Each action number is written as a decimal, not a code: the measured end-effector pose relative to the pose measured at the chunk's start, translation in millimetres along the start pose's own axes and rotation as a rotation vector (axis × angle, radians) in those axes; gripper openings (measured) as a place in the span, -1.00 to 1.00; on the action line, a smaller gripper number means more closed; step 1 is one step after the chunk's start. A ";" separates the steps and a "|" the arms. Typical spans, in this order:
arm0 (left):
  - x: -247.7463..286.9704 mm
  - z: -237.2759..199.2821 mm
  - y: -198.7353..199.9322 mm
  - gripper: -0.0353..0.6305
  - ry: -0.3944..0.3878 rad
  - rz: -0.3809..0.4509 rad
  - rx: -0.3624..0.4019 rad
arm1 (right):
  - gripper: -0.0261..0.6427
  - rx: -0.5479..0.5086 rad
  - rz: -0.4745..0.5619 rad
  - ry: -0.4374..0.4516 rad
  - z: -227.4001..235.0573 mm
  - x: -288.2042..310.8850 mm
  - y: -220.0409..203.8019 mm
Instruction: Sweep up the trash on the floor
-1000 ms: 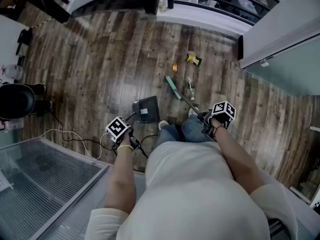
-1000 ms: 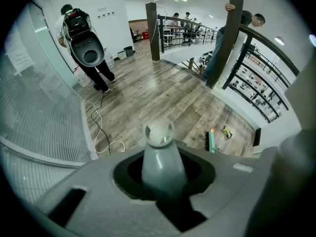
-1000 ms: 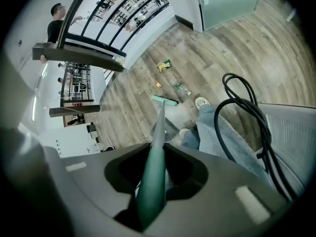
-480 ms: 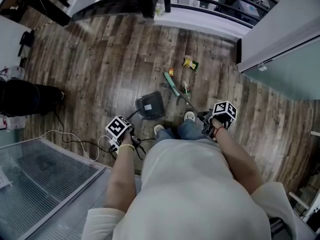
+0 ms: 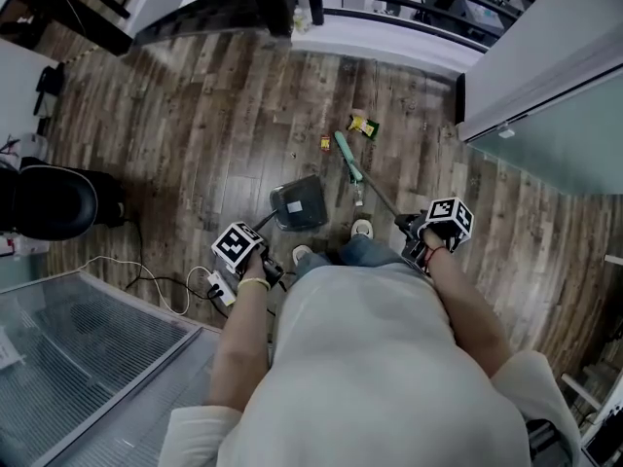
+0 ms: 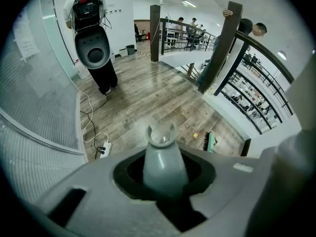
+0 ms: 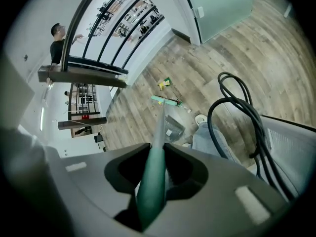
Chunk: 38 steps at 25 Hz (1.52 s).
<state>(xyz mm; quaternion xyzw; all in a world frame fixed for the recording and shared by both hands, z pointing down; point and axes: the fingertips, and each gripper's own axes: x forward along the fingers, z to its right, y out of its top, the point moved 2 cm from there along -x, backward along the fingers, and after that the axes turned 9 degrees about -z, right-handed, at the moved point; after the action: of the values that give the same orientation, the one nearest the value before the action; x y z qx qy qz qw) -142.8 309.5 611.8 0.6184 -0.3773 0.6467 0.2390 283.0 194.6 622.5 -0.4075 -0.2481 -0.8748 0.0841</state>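
**Right gripper (image 7: 153, 181) on broom (image 5: 348, 157), left gripper (image 6: 165, 179) on dustpan (image 5: 300, 203)**

Both jaws are closed tight on the handles. Broom head is on floor (image 5: 195, 115) betw. 2 bits of trash: wrapper (image 5: 363, 125) & orange piece (image 5: 325, 143). Dustpan is near, at their left.

Yellow-green scrap (image 5: 364, 125) and orange scrap (image 5: 325, 143): too small to identify. In the left gripper view, the left gripper (image 6: 163, 177) body hides the dustpan (image 5: 300, 202) below the dustpan handle (image 6: 162, 154) and cuts off part of the broom head (image 6: 211, 142). The right gripper (image 7: 150, 181) hides the near end of the broom handle (image 7: 159, 127).
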 end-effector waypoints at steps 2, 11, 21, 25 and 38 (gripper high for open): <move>1.6 9.5 -4.6 -0.62 -0.001 -0.004 -0.005 | -0.63 0.018 0.014 -0.001 7.4 -6.9 11.5; 6.9 48.4 -23.1 -0.62 0.004 -0.015 -0.049 | -0.63 0.071 0.059 -0.043 40.0 -32.4 61.1; 13.7 73.8 -34.9 -0.62 0.013 -0.007 -0.129 | -0.63 0.055 0.058 -0.156 67.4 -30.7 95.0; 17.4 78.6 -37.4 -0.62 0.020 -0.003 -0.141 | -0.63 0.029 0.049 -0.212 73.1 -26.2 99.1; 27.0 82.7 -28.6 -0.63 0.046 -0.014 -0.181 | -0.63 -0.017 -0.007 -0.271 63.1 2.5 92.6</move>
<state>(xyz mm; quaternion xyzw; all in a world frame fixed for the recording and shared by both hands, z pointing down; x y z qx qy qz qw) -72.6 257.7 639.6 0.5819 -0.4241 0.6224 0.3069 356.0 146.5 692.6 -0.5218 -0.2513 -0.8140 0.0432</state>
